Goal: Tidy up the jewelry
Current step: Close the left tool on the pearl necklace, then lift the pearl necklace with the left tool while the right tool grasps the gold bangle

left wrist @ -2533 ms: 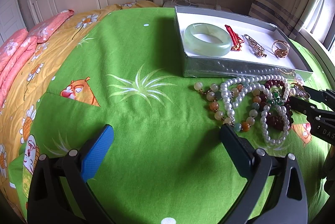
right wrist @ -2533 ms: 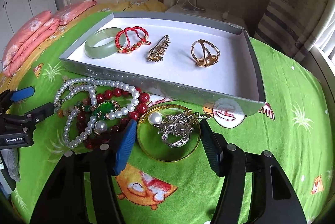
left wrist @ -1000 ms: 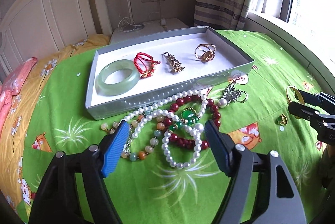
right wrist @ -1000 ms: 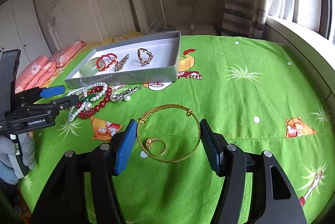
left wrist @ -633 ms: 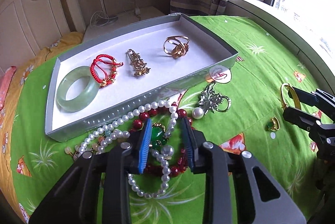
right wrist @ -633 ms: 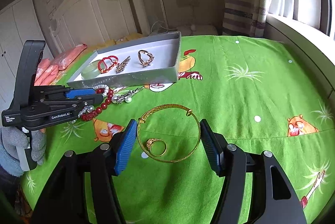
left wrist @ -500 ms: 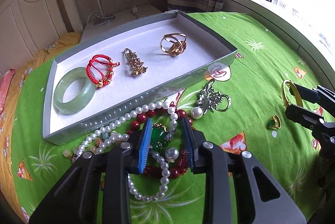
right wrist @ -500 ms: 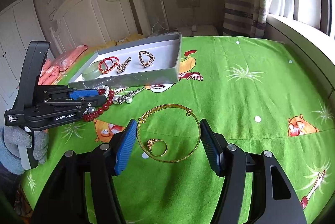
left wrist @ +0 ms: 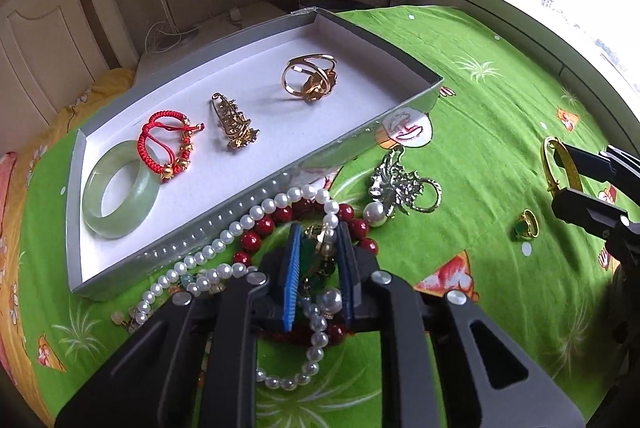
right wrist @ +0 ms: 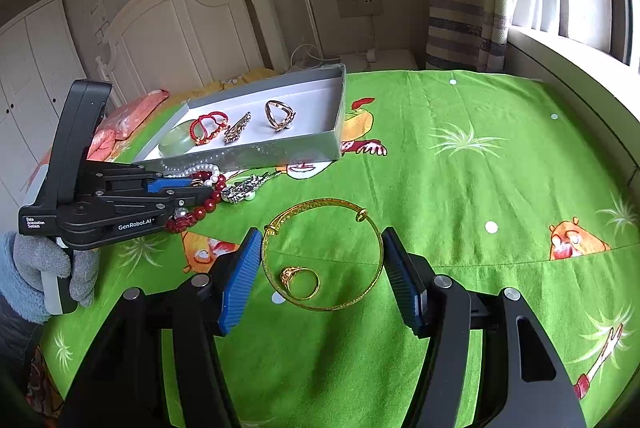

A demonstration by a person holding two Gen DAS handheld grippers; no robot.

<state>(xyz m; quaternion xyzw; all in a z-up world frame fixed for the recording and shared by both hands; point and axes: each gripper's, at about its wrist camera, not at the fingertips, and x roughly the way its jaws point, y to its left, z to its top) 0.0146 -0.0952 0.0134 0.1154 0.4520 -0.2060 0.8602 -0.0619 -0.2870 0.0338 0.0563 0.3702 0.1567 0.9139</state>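
Grey tray (left wrist: 256, 184) ahead-left of left gripper (left wrist: 320, 268); brooch (left wrist: 400, 188) ahead-right. Jaws just closed narrowly onto green pendant (left wrist: 310, 260) amid tangled bead strands (left wrist: 280, 212). Pitched steeply downward. Right gripper (right wrist: 322, 280) half-open around gold bangle (right wrist: 348, 302).

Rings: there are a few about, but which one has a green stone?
The small gold ring lying loose on the green bedspread, beside the gold bangle. The bigger gold ring in the grey box shows no green stone.
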